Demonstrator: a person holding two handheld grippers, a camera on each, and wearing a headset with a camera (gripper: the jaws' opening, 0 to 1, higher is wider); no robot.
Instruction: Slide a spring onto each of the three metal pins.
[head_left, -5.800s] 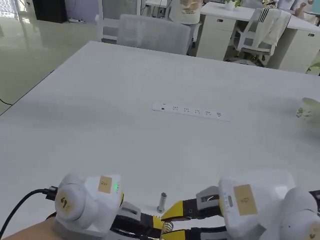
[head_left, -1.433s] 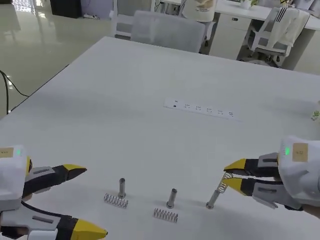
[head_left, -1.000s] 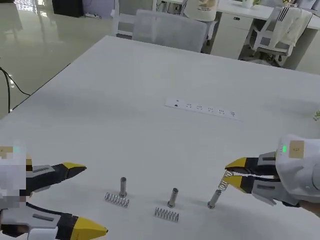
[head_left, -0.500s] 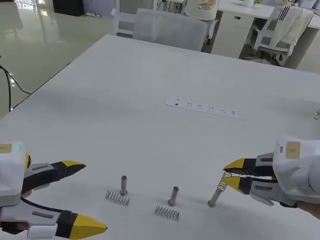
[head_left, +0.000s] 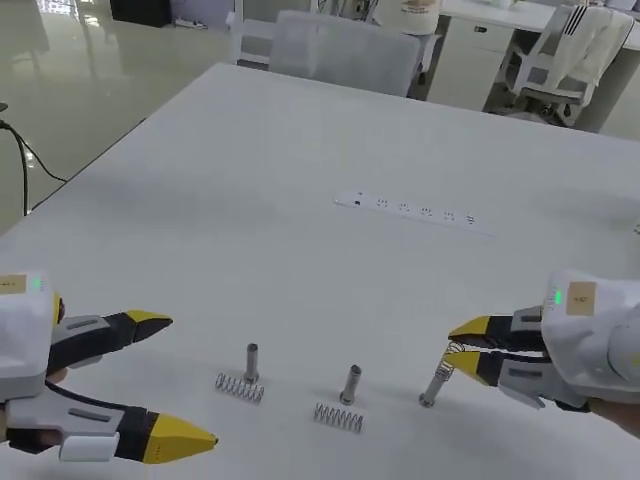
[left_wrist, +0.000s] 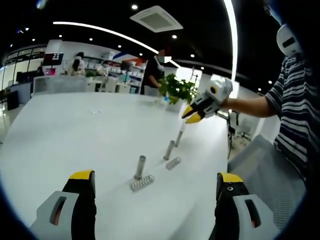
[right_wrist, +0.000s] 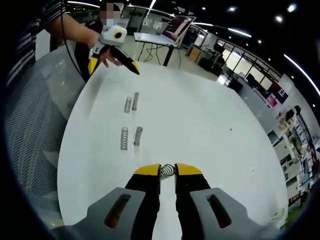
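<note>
Three metal pins stand in a row near the table's (head_left: 250, 180) front edge: left pin (head_left: 251, 361), middle pin (head_left: 351, 383), right pin (head_left: 429, 394). The right gripper (head_left: 455, 343) is almost closed, pinching the top of the held spring (head_left: 446, 365), whose lower end meets the right pin's top. The left gripper (head_left: 182, 380) hangs wide open, holding nothing, left of the row. The first loose spring (head_left: 240, 388) lies just beside the left pin and the second loose spring (head_left: 338, 417) lies before the middle pin.
</note>
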